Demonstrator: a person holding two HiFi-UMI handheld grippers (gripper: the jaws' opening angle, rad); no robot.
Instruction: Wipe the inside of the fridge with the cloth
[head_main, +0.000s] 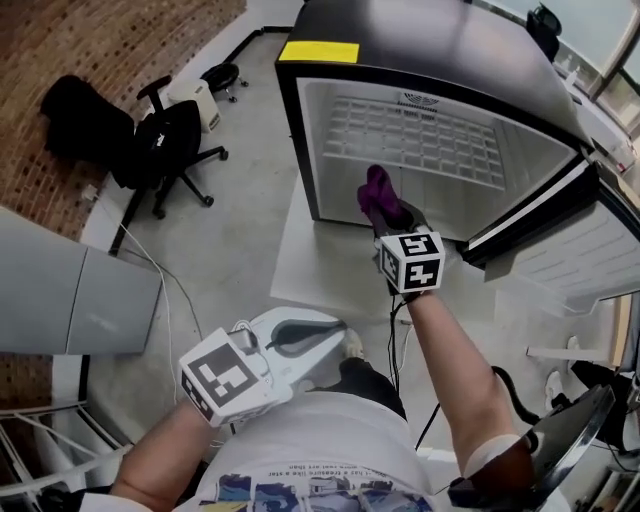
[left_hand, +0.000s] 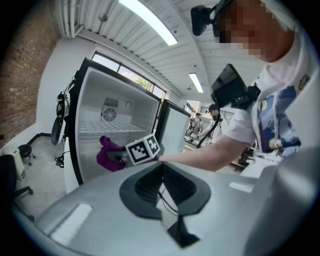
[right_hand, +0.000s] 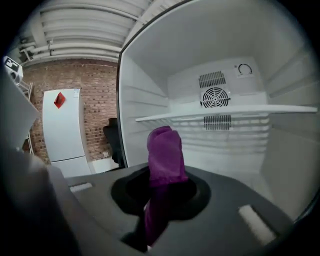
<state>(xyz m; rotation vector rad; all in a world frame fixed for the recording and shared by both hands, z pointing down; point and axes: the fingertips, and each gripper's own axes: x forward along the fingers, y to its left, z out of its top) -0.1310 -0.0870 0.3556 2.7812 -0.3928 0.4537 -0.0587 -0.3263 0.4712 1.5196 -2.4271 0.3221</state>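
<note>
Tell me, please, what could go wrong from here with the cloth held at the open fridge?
1. The cloth stands up from the right gripper as a narrow bunch; pressed against a wall, it may fold over or slip out.
2. The wire shelf crosses the fridge ahead of the cloth; the cloth or gripper could snag on it.
3. The open door sits close beside the right arm and might get knocked.

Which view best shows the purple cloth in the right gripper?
Right gripper view: the purple cloth sits centre frame, clamped in the right gripper's shut jaws, before the open fridge. The head view shows only a bunch ahead of that gripper; the left gripper view shows it small and distant.
</note>
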